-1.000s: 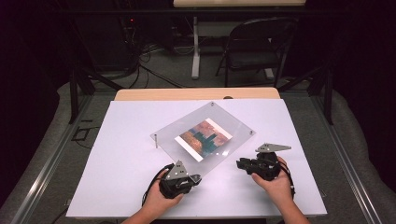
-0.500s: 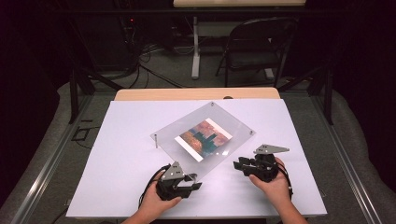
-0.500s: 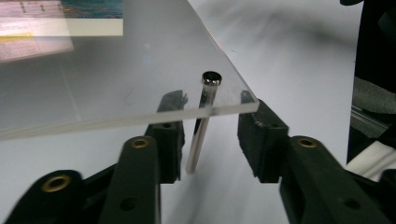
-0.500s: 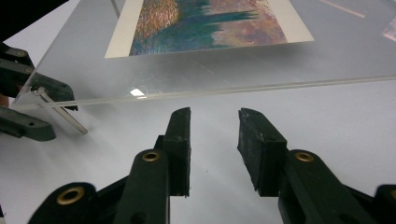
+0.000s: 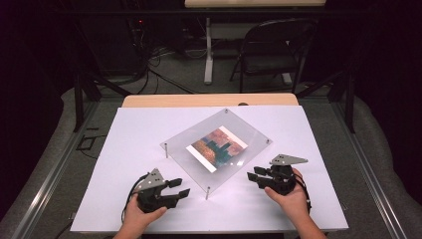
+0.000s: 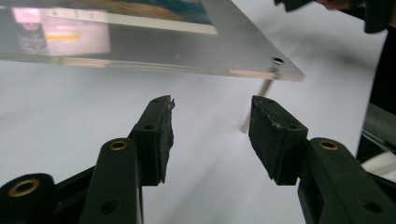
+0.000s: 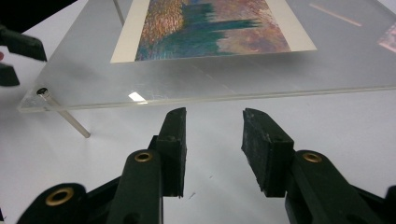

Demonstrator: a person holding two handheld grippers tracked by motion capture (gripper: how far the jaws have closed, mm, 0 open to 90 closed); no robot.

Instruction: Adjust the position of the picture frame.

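Clear frame (image 5: 219, 149) on short legs stands mid-table (image 5: 124, 149), picture inside. Left gripper (image 5: 180, 188) and right gripper (image 5: 255, 175) flank its near corner, jaws just opening, released, nothing between them, frame untouched.

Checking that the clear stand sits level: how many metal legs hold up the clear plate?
4, one at each corner of the clear plate: far, left, right and near, between the two grippers.
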